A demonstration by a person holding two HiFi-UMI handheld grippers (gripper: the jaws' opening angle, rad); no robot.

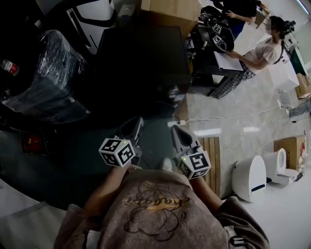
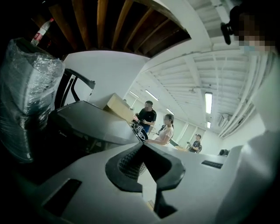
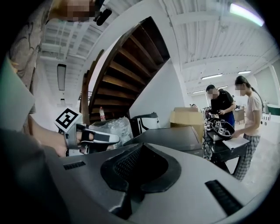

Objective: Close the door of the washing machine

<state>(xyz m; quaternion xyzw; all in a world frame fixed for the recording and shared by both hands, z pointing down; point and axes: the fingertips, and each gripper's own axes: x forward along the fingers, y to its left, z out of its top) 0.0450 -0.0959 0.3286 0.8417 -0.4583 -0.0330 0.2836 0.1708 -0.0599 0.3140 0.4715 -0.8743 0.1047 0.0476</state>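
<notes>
We found the left claw (image 1: pixel 136 127) and right claw (image 1: pixel 178 132) clenched, empty, before the washing machine (image 1: pixel 146 63). Its door was unseen; we judged it rigid, light-swinging, best pushed at its free edge.

Head-view tally
Two at six o'clock, left gripper (image 1: pixel 136 124) and right gripper (image 1: pixel 177 131); two people (image 1: pixel 262 51) at one o'clock.

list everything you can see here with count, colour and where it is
washing machine: 1, dark grey, upper centre
cardboard boxes: 3, brown, one at the machine's far side, two at the right
wrapped bundle: 1, clear plastic, left
bottle: 1, red label, far left
toilets: 2, white, lower right
pallet: 1, wood, lower centre floor
people: 2, one in black, one in a pale top, top right
left gripper: 1, grey, jaws shut, empty
right gripper: 1, grey, jaws shut, empty
</notes>
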